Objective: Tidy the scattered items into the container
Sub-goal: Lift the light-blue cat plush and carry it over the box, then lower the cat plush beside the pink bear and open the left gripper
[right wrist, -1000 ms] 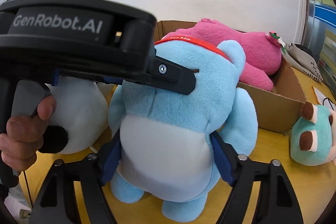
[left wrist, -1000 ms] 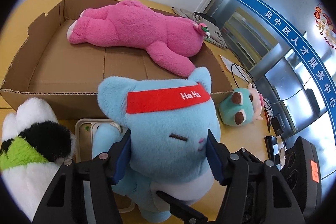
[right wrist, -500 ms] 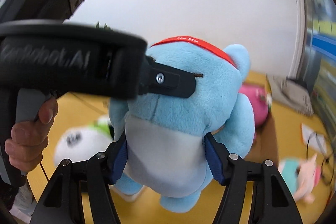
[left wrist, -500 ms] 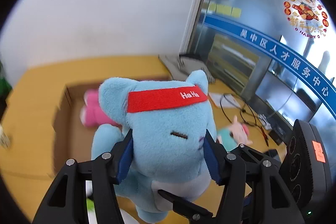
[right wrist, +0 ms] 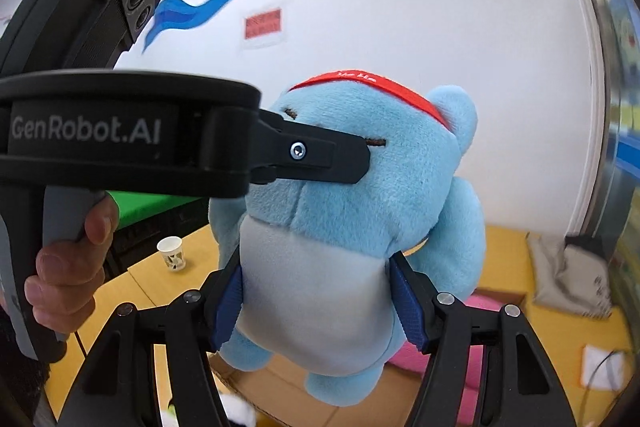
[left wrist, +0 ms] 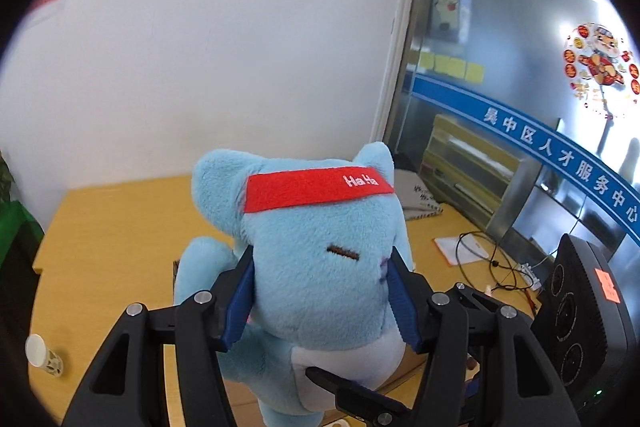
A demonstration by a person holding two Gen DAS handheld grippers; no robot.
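I have the blue plush toy (left wrist: 320, 267) clamped from two sides and held in the air above the yellow table (left wrist: 112, 227). My left gripper (left wrist: 320, 301) has its blue pads (left wrist: 240, 303) pressed into the sides of the toy's head, just under the red headband (left wrist: 316, 189) that reads "HaHa"; the jaws stand about half apart with the head filling the gap. My right gripper (right wrist: 318, 307) grips the body lower down, pads sunk into the flanks beside the grey-white belly (right wrist: 316, 303); those jaws have just been closing a little on the plush. From the right wrist view, the left gripper's black finger lies across the toy's face, and a hand (right wrist: 70, 263) wraps its handle. Below the toy I see the cardboard box (right wrist: 276, 383) with a pink plush toy (right wrist: 486, 347) lying inside. A paper cup (right wrist: 172, 253) stands upright on the table, well apart from the box.
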